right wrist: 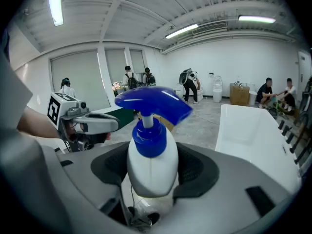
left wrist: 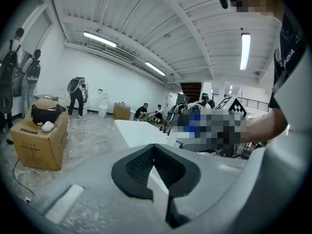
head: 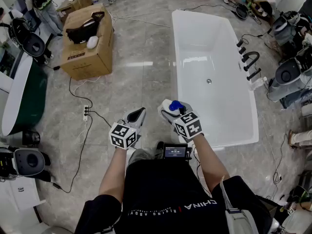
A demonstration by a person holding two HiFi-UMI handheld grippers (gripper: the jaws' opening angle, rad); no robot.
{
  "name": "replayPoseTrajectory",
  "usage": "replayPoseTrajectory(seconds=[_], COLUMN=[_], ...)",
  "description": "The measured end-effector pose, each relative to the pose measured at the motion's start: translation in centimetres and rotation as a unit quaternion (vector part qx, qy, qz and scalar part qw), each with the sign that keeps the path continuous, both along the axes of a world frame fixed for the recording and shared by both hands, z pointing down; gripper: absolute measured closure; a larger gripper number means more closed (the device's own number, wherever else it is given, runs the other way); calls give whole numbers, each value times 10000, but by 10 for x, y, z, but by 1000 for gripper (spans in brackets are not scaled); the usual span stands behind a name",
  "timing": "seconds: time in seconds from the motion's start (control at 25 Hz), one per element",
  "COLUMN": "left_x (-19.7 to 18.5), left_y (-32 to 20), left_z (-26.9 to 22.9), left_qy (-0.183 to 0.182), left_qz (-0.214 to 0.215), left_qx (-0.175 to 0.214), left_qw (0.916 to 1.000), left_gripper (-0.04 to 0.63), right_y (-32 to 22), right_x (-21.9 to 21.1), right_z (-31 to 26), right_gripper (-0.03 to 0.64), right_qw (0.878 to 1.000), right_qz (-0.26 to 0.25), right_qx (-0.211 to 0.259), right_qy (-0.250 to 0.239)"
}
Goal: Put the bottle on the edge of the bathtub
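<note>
A white bottle (head: 171,105) with a blue pump top is held in my right gripper (head: 170,110), whose jaws are shut on its body. It hangs over the floor just left of the white bathtub (head: 214,141), near the tub's front left corner. In the right gripper view the bottle (right wrist: 151,165) stands upright between the dark pads (right wrist: 197,172), with the bathtub (right wrist: 253,130) to the right. My left gripper (head: 136,116) is beside it on the left, with its jaws together and nothing between them. In the left gripper view the pads (left wrist: 134,167) meet, and the tub (left wrist: 139,130) lies ahead.
A black faucet set (head: 249,62) sits on the tub's right rim. A cardboard box (head: 87,43) with a black bag on it stands at the left back. A power strip (head: 86,112) and cables lie on the grey tiled floor. Toilets stand along the left side, and people are at the back.
</note>
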State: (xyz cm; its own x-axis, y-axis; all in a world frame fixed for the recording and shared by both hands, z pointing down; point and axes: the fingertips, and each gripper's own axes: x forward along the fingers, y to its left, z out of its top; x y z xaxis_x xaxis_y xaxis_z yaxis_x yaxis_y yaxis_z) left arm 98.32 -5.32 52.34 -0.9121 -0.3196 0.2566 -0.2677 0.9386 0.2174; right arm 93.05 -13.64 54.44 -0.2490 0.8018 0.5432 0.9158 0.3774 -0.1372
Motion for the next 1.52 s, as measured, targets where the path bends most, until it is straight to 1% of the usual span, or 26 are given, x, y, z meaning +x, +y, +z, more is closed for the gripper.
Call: replayPoseTrajectory(seconds=[0.2,0.4,0.68,0.92,1.12,1.24,1.4,1.52], left_x=[-16,-32,-45,-55,-61,-67,-76,-90], left_y=[22,45,84,99,119,127,133,140], left_z=[-2,-5,-8,-9,-12,-9,-4,4], left_qy=[39,80,38,-7,-121,-132,-36,40], left_qz=[147,434,680,941,962,1011,1072,1109], left_qx=[26,-5,66,93,234,216,147,152], left_qw=[9999,9990,9977,9955,9950,9946,9941,9937], left_gripper=[586,586,586,586,586,586,586,586], right_y=[22,48,88,103,118,126,133,140], right_x=[-13,-24,-29,-39,-44,-48,-57,-73], right_z=[-5,-11,-15,-20,-21,-17,-12,-6], right_gripper=[341,341,341,341,341,341,341,341], right_qw=[9999,9994,9984,9968,9959,9959,9958,9952], right_qz=[124,346,561,803,897,902,909,975], right_qx=[7,21,-2,-17,-29,0,66,60], right_qy=[22,10,33,-36,-99,-90,-19,59])
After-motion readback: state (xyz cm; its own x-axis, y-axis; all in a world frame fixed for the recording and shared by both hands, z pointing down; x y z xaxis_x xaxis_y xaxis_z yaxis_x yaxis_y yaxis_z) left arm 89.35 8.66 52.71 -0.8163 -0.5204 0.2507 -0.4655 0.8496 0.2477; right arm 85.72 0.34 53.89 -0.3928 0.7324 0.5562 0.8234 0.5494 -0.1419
